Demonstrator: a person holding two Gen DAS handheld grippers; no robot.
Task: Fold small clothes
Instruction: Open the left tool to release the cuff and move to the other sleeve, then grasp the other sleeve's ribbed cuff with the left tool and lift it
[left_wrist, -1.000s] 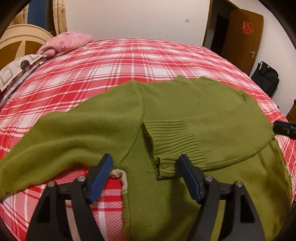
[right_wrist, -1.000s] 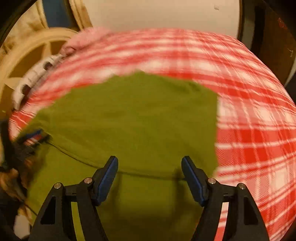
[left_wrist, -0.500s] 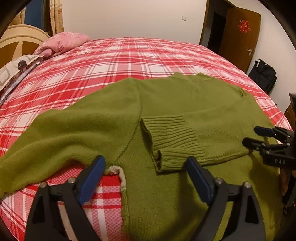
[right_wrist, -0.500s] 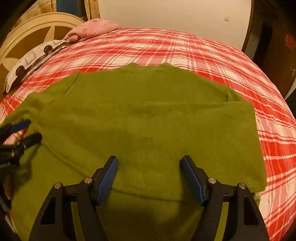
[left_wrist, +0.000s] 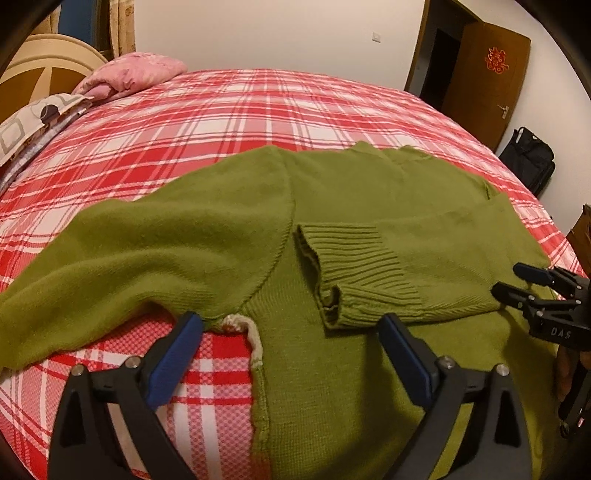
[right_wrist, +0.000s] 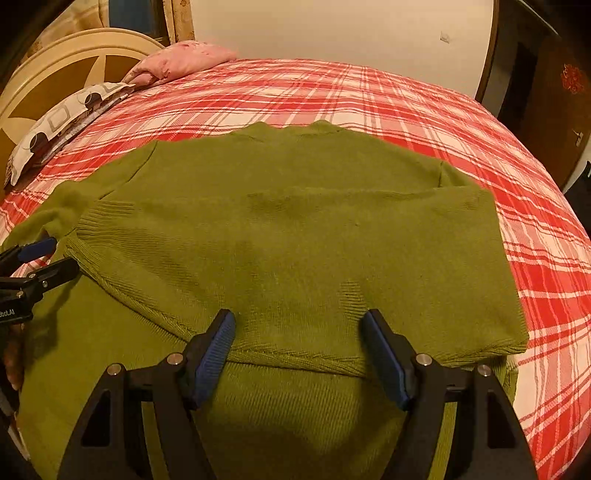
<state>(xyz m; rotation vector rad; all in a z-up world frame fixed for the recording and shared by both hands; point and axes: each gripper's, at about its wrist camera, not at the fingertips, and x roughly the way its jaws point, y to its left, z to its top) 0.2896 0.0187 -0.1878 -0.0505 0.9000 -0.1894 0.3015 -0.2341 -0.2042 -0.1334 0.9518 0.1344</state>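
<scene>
The left gripper (left_wrist: 290, 358) is being held wide open above the near edge of the green sweater (left_wrist: 369, 206), with nothing between its blue pads (left_wrist: 173, 354). The left pad is hanging over the armpit, where a pale inner lining (left_wrist: 245, 328) is showing at the seam; the right pad is sitting just near the ribbed cuff (left_wrist: 354, 273) of the sleeve that is lying folded across the chest. The other sleeve (left_wrist: 129, 251) is being left spread out to the left over the red plaid bedspread (left_wrist: 236, 110).

The right gripper (right_wrist: 299, 354) is likewise being held wide open and empty, its pads (right_wrist: 216, 350) poised over the lower seam of the folded-in sleeve (right_wrist: 295, 236). In the left wrist view the right gripper (left_wrist: 524, 280) is being seen at the right edge, its fingers apart over the sweater. In the right wrist view the left gripper (right_wrist: 44, 258) is appearing at the left edge, also spread.

The sweater (right_wrist: 295, 192) is lying flat on the bedspread (right_wrist: 369, 103). Beyond it, a pink pillow (left_wrist: 136, 74) and a patterned pillow (right_wrist: 59, 125) are resting by the headboard (right_wrist: 55, 74). A wooden door (left_wrist: 484, 81) and a black bag (left_wrist: 528, 162) are being shown at the right.
</scene>
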